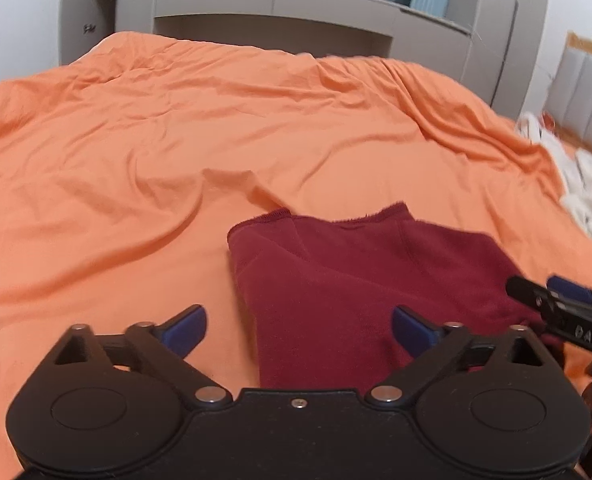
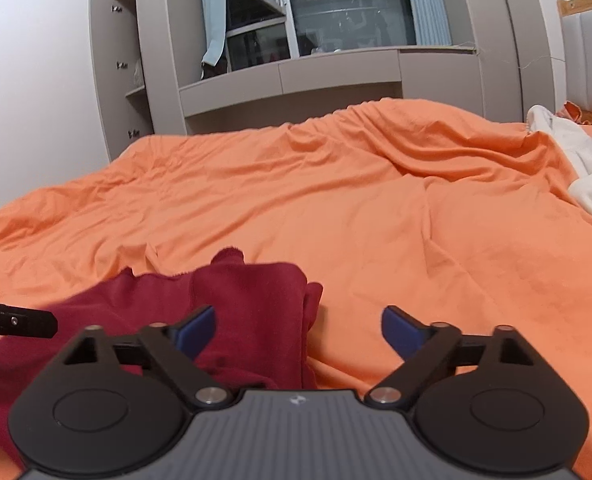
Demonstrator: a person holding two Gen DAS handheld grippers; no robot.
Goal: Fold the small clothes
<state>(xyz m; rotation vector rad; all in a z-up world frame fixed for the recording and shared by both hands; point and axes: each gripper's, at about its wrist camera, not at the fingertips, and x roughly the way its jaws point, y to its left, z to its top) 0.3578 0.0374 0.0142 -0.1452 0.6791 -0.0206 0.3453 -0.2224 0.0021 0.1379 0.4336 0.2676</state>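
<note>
On the left, the left gripper [image 1: 299,330] hovers with its blue pads spread wide apart and nothing pinched, its span straddling the near left edge of the dark red garment [image 1: 360,280], which lies folded on the wrinkled orange bedsheet [image 1: 135,152]. To the right, the right gripper [image 2: 298,332] is likewise wide apart and empty, over the garment's right edge, and a heap of white cloth [image 2: 584,160] sits at the far right of the bed.

My left gripper [image 1: 299,330] is black with silver pivot screws; blue fingers [image 1: 187,330] (curved); my right gripper [image 2: 298,332] has a ribbed grey plate.
</note>
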